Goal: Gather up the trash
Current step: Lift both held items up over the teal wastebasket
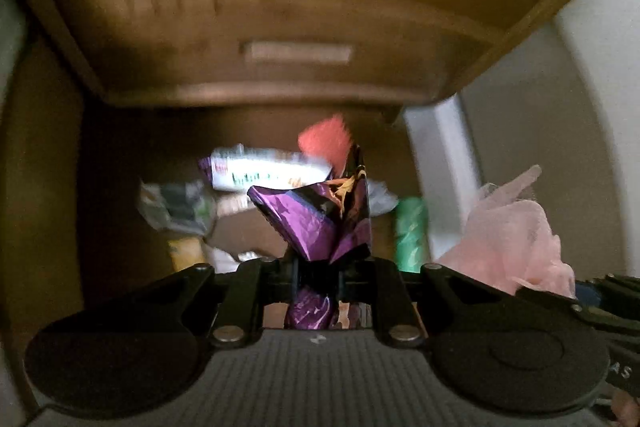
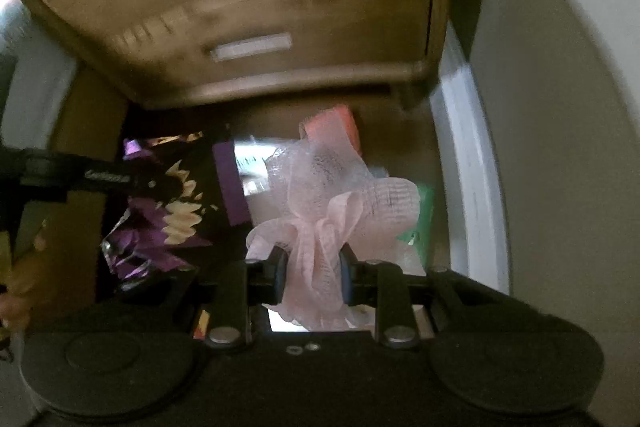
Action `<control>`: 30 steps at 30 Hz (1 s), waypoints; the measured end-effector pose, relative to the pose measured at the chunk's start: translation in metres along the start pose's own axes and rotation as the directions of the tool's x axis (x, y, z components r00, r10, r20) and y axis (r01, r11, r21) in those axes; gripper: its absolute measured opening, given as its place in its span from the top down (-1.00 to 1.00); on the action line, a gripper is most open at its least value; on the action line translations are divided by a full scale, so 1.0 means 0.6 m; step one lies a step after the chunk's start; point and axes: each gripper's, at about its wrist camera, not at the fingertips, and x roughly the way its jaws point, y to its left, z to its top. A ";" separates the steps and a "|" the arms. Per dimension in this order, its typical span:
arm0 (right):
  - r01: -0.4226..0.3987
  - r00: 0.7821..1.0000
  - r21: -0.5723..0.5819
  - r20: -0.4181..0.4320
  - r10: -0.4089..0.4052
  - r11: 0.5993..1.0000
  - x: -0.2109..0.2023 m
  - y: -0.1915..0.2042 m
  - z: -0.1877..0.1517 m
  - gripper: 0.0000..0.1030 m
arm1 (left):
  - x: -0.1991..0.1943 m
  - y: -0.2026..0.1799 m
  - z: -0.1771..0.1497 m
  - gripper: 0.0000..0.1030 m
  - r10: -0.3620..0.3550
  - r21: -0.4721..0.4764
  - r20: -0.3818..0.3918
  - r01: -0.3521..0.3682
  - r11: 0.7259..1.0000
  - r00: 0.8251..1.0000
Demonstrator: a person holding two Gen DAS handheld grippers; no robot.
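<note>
My left gripper (image 1: 318,277) pinches purple wrapper (image 1: 316,215); right gripper (image 2: 313,277) clamps pink mesh puff (image 2: 328,195). Both gripped low, hanging clear above floor litter (image 1: 256,171) for carrying off.

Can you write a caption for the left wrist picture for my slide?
Left tool pinching a crumpled shiny purple foil wrapper above scattered litter beneath a brown wooden drawer unit.

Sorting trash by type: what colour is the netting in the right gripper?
Pale pink mesh netting; clearest in the right wrist view.

Litter on the floor (image 1: 240,227) beyond the purple wrapper (image 1: 316,223) is motion-blurred, its printing unreadable. The brown cabinet (image 2: 280,7) is cut off at the frame's top.
</note>
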 end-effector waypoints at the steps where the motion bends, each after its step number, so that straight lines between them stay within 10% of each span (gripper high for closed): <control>1: -0.001 1.000 -0.006 0.018 0.001 1.000 -0.031 0.009 0.016 0.51 | -0.036 -0.004 0.013 0.70 0.000 0.001 0.019 0.000 1.000 1.000; 16: -0.063 0.951 -0.142 0.292 0.102 0.988 -0.469 0.157 0.251 0.51 | -0.558 -0.066 0.190 0.70 -0.028 0.025 0.301 0.022 0.999 0.953; 26: -0.018 0.875 -0.287 0.459 0.154 0.958 -0.659 0.264 0.412 0.53 | -0.802 -0.091 0.311 0.70 -0.030 0.097 0.542 -0.027 0.995 0.840; 30: 0.018 0.835 -0.309 0.527 0.156 0.951 -0.701 0.291 0.485 0.53 | -0.876 -0.098 0.379 0.70 -0.011 0.127 0.649 -0.093 0.988 0.761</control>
